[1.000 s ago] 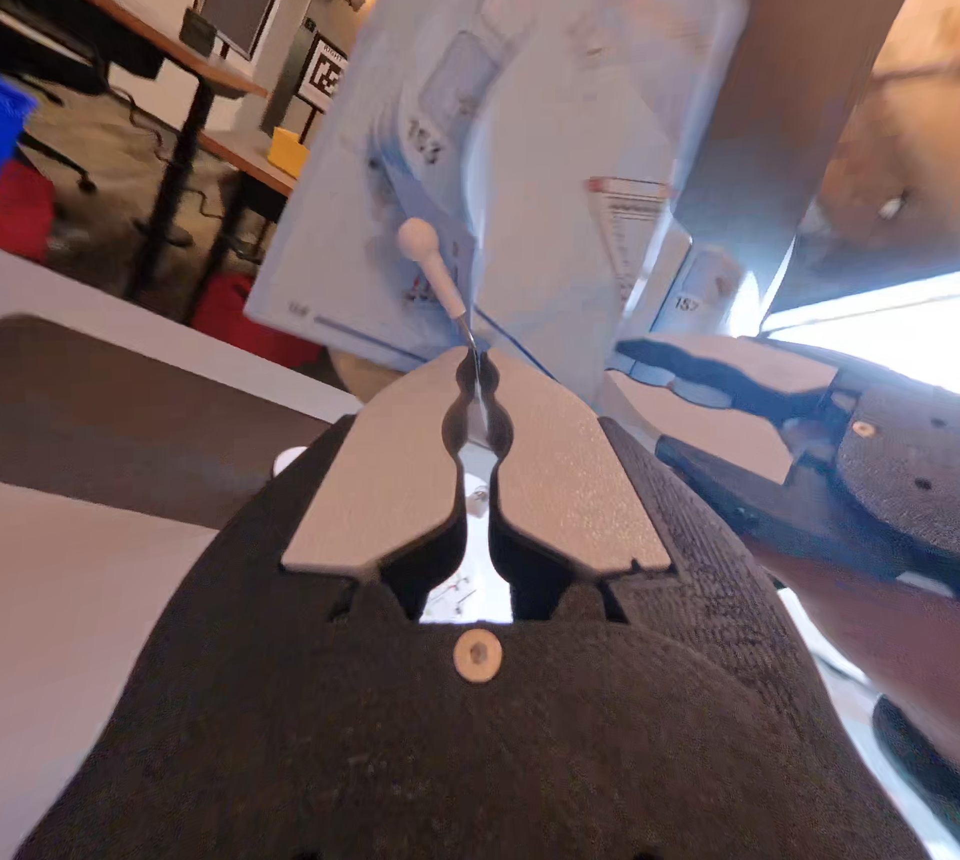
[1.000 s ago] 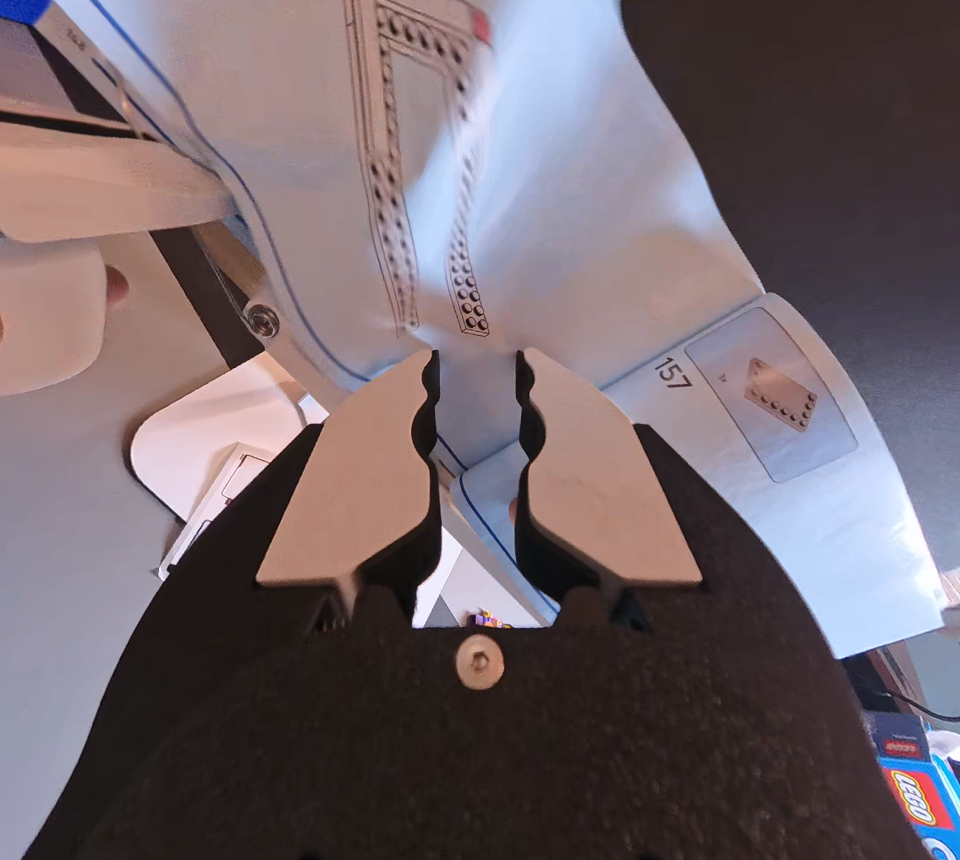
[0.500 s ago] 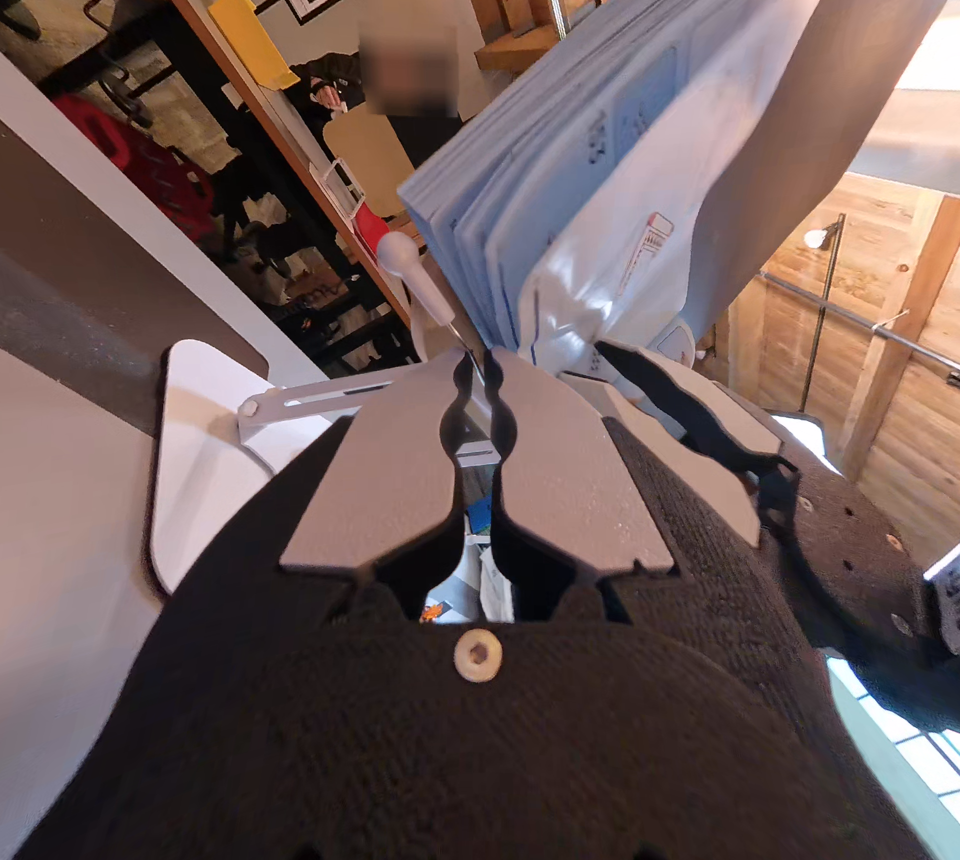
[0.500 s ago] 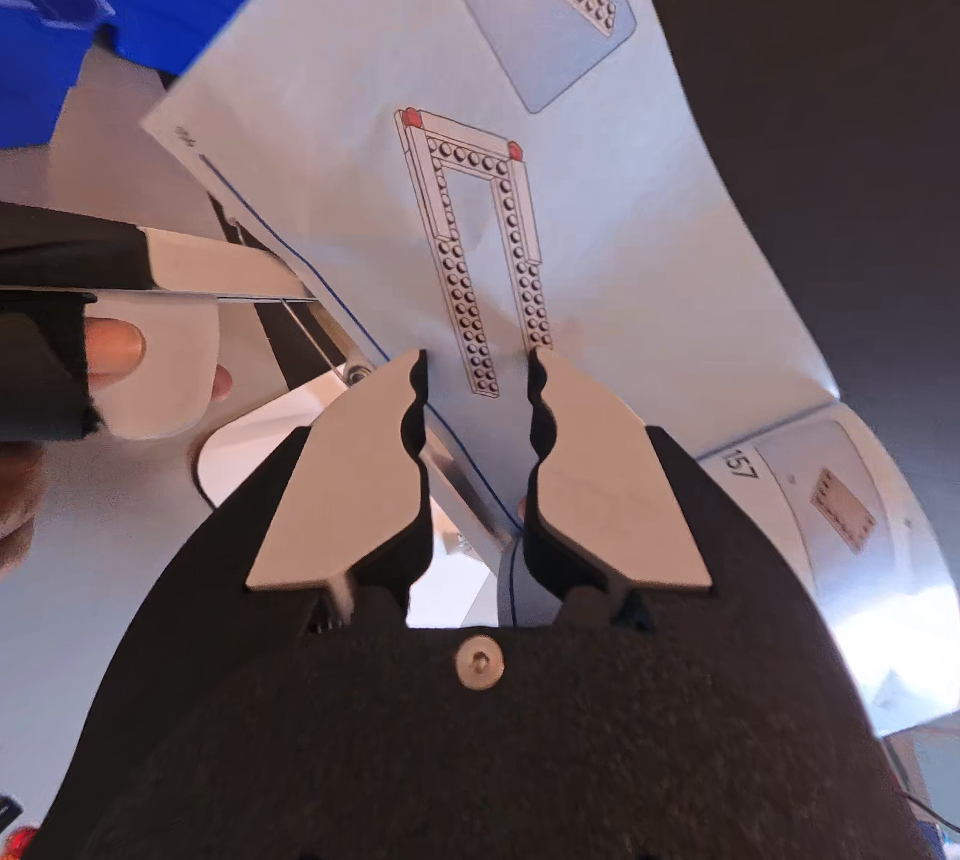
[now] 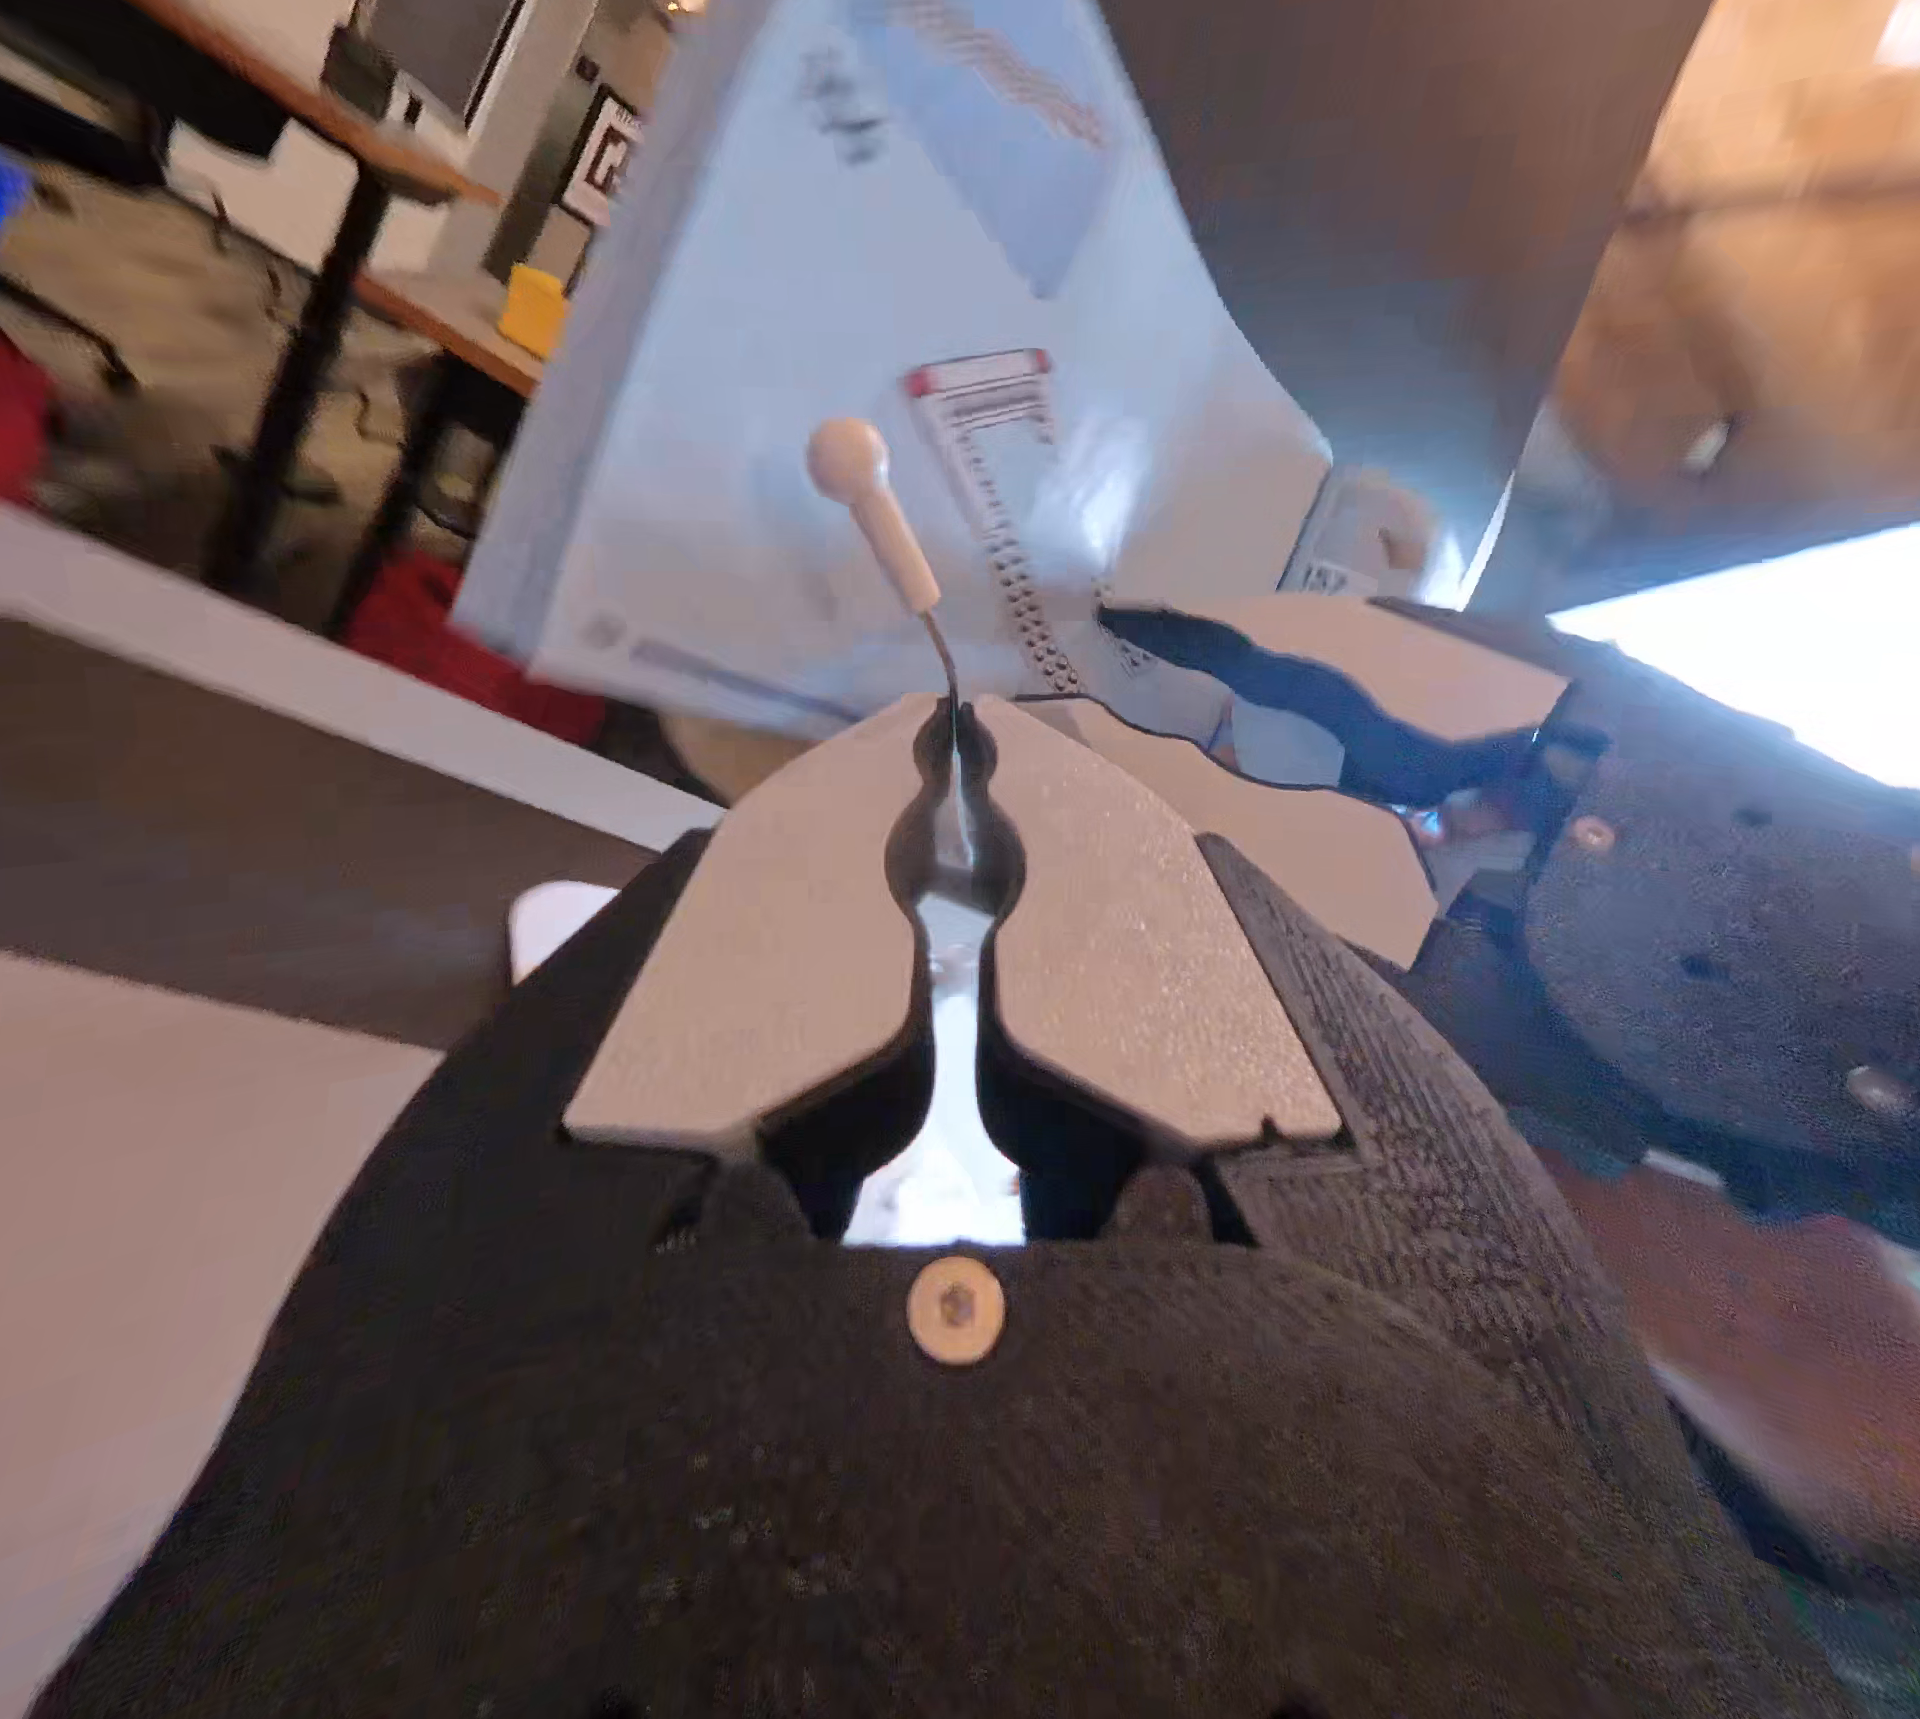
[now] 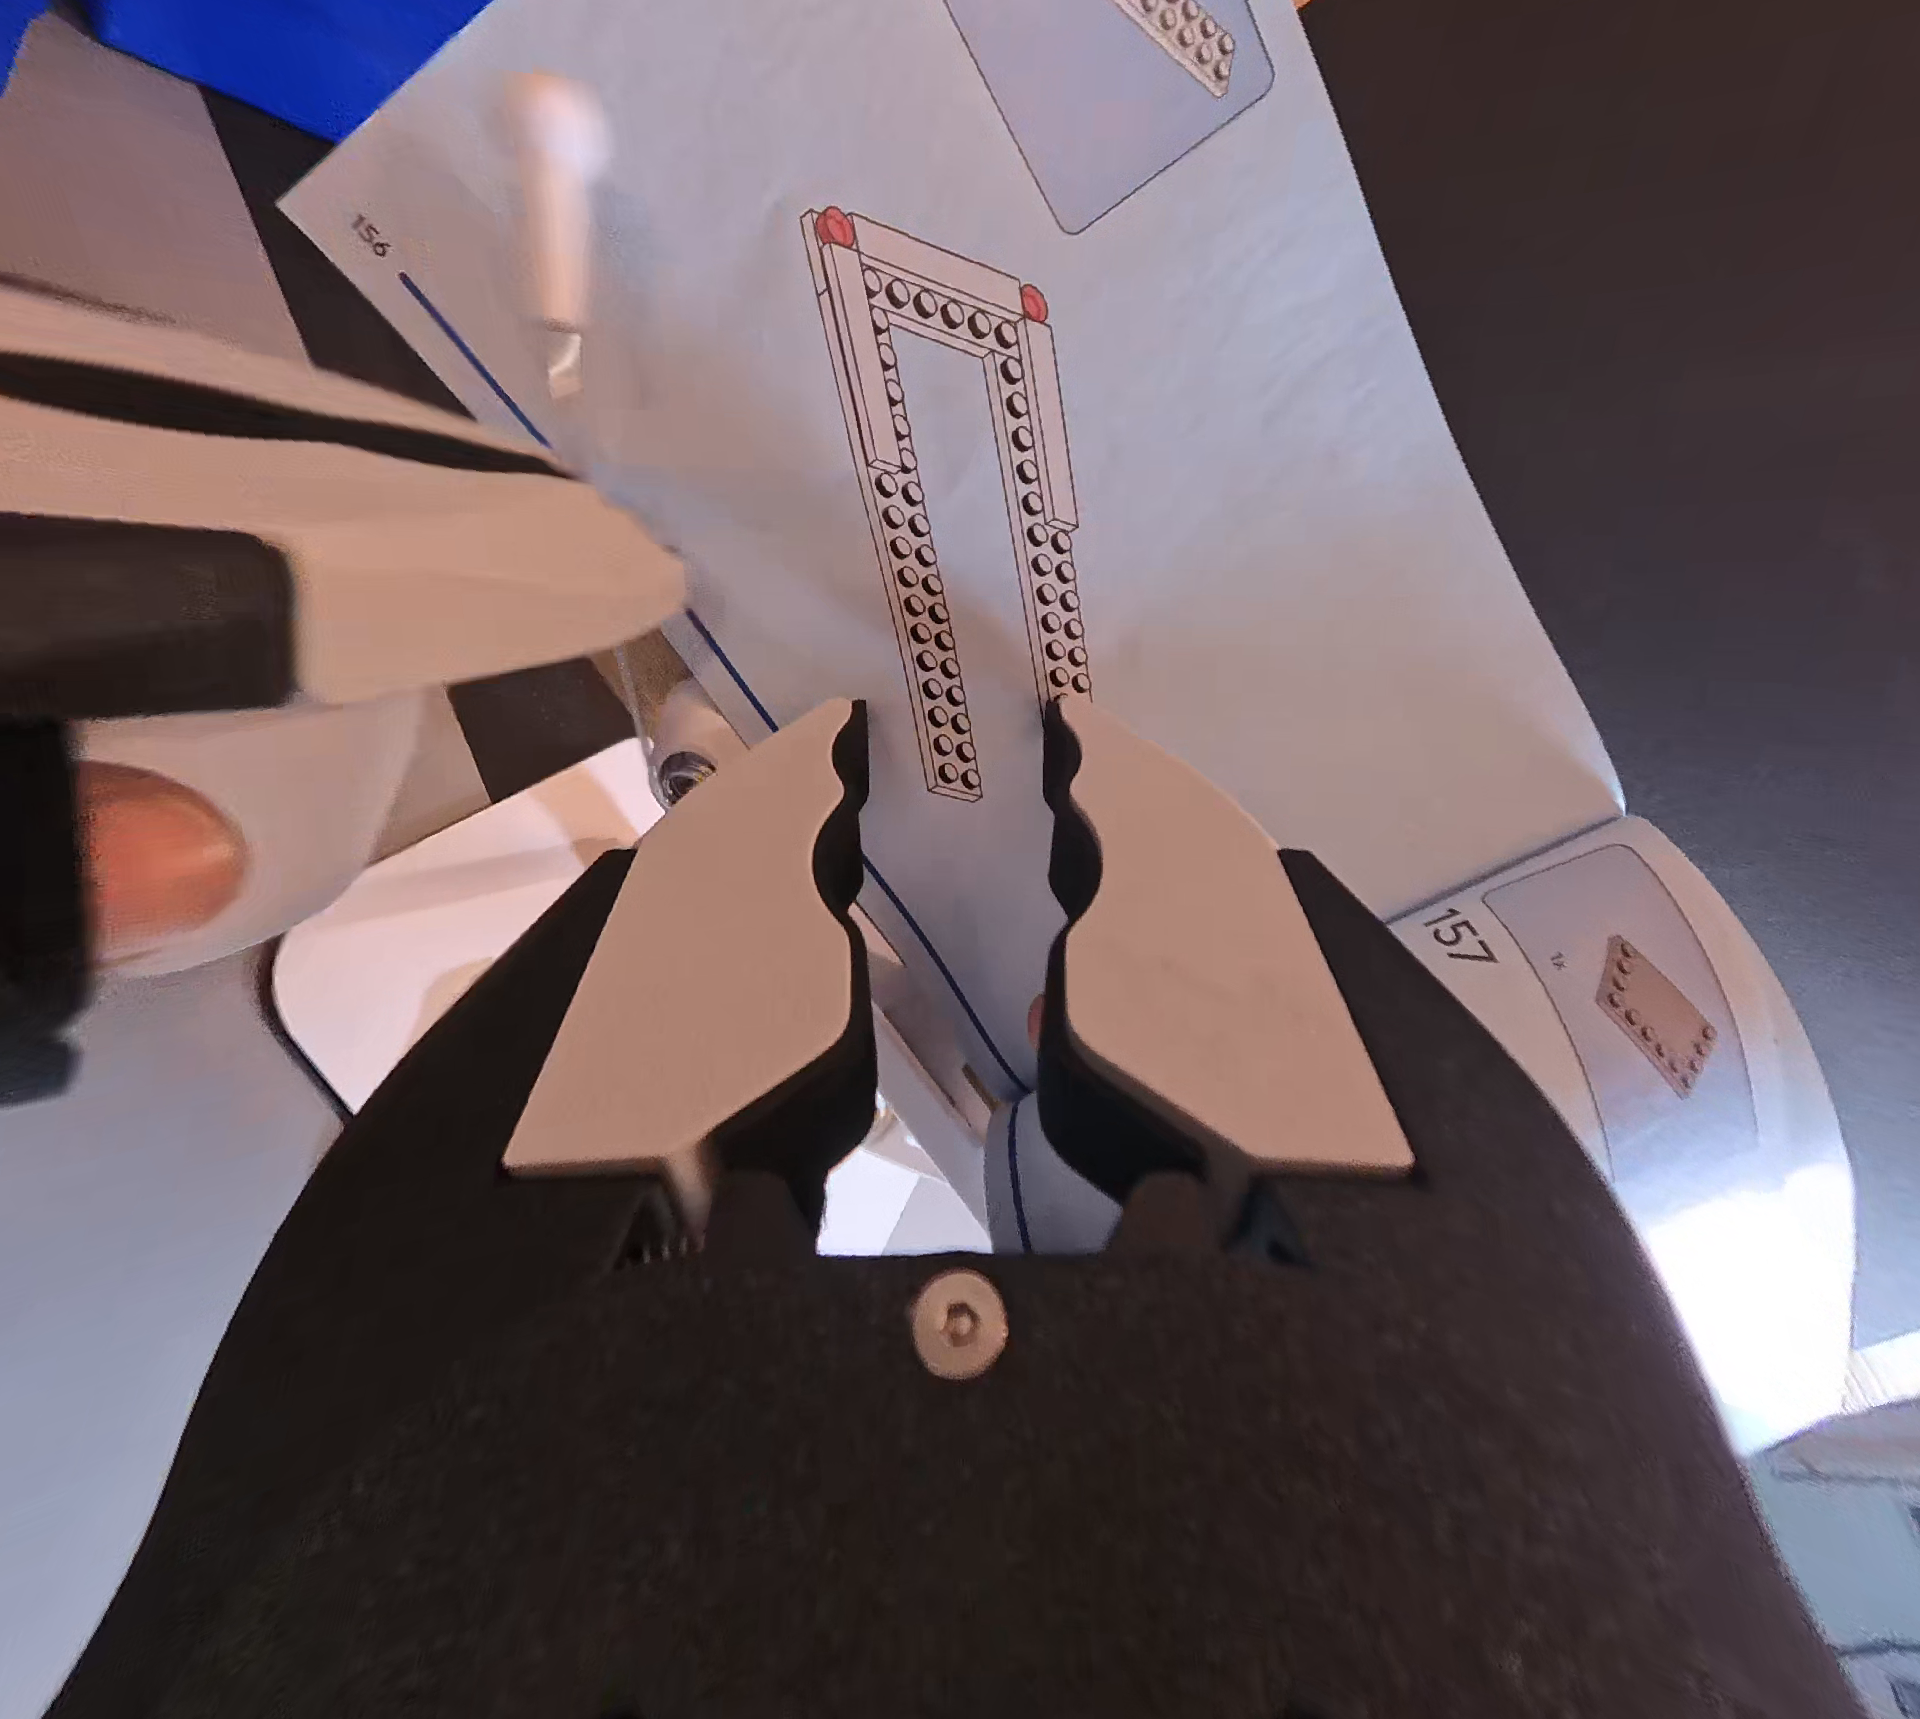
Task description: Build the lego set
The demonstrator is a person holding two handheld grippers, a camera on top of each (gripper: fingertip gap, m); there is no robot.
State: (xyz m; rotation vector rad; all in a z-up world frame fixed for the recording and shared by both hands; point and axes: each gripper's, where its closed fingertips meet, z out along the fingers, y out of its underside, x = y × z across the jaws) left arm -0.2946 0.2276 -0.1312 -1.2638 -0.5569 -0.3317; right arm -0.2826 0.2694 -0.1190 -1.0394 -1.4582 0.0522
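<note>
Pinching a thin wire arm (image 5: 940,651), the left tongs (image 5: 961,711) stay clear of the right tongs (image 6: 951,713), parted around a booklet page (image 6: 1195,443).

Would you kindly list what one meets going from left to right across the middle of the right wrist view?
Left gripper coming in from the left edge → pale blue instruction page with a studded-frame drawing → dark table surface.

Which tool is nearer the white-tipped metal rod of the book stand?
Left. The left tool is shut on the thin rod, whose white tip rises just above its fingertips. The right tool is open in front of the booklet page, off to the rod's side.
</note>
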